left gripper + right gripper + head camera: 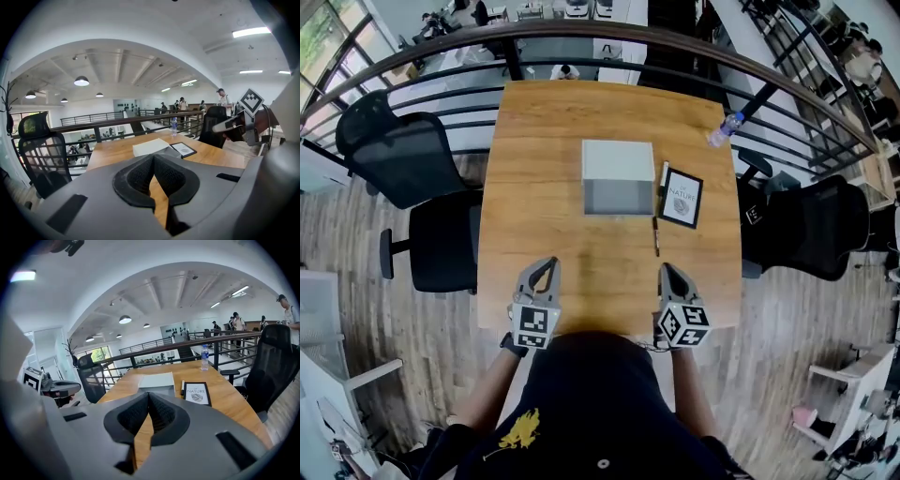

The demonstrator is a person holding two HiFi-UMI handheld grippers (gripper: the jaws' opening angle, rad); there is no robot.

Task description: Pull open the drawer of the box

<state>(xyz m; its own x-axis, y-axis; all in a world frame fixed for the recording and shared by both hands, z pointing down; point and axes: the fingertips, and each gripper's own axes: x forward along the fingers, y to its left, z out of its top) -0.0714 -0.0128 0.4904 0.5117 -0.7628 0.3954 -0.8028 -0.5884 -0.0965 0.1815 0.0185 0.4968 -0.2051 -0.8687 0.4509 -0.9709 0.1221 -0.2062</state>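
Note:
A white box (pixel 619 161) stands in the middle of the wooden table (pixel 534 244), its grey drawer front (pixel 617 198) facing me and flush with the box. The box also shows in the left gripper view (pixel 151 146) and the right gripper view (pixel 157 380), well beyond the jaws. My left gripper (pixel 550 263) hovers over the table's near edge, shut with nothing in it; its tips meet (pixel 153 157). My right gripper (pixel 665 269) is beside it, also shut and holding nothing (pixel 148 394). Both are about a box length short of the drawer.
A framed "NATURE" picture (pixel 682 197) lies right of the box, with a white marker (pixel 664 173) and a dark pen (pixel 655 236) near it. A water bottle (pixel 724 129) stands at the far right corner. Black chairs (pixel 408 155) (pixel 806 225) flank the table; a railing (pixel 581 42) runs behind.

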